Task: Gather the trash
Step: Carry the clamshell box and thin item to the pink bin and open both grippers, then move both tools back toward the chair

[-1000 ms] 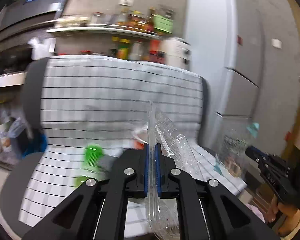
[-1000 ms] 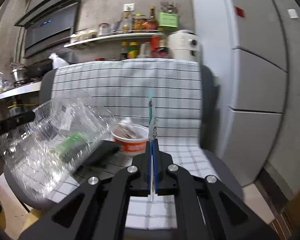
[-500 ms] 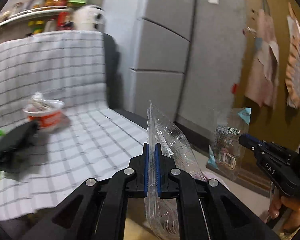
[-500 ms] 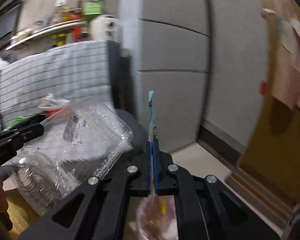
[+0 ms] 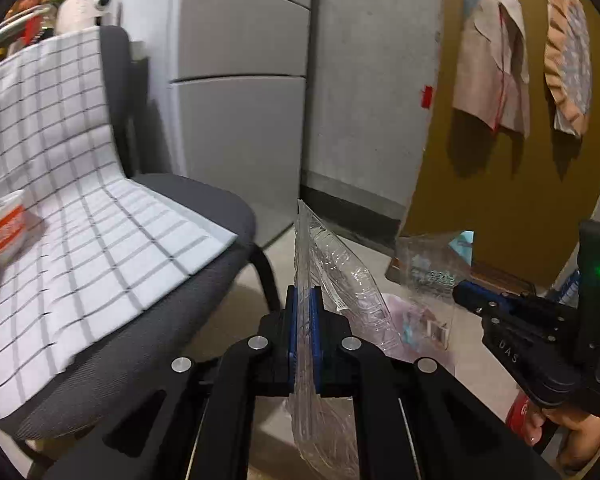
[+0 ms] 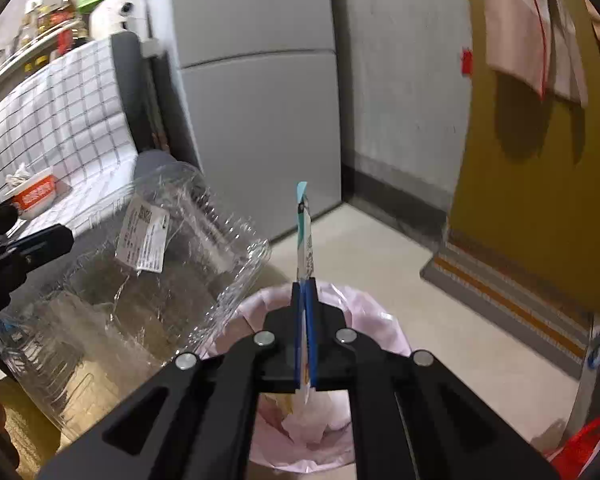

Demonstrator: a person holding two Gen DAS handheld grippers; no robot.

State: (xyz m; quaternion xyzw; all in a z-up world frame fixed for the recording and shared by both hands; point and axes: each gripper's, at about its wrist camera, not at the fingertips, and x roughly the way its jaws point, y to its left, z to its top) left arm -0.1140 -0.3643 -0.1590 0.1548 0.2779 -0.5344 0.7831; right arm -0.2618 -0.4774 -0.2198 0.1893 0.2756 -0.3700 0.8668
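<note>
A: What did the left gripper (image 5: pixel 304 300) have?

B: Its blue pads were pressed together on the edge of a crumpled clear plastic container (image 5: pixel 340 292), which stuck up ahead of the fingers and hung below them. In the right wrist view the same container (image 6: pixel 140 264) looked big and ribbed, with a white printed label (image 6: pixel 142 240) on its side, and it hung just left of the bin.

A: And the right gripper (image 6: pixel 305 292)?

B: Clamped nearly closed on a thin wrapper (image 6: pixel 305 236), flat and edge-on, with a light blue tip pointing up. From the left wrist camera that wrapper (image 5: pixel 428 276) showed as a clear packet with print, held at the tip of the right gripper (image 5: pixel 466 298).

A: Where was the bin?

B: Straight below the right gripper: a bin lined with a pink bag (image 6: pixel 364 320), standing on the pale floor (image 6: pixel 440 304). The wrapper's lower end hung over its opening.

A: Anything else around?

B: A grey chair (image 5: pixel 204 216) with a checked cloth (image 5: pixel 100 232) over it, and a red and white cup (image 6: pixel 36 194) resting on the cloth. Behind stood a grey fridge (image 6: pixel 260 80), and clothes (image 5: pixel 488 60) hung on a mustard-coloured wall
</note>
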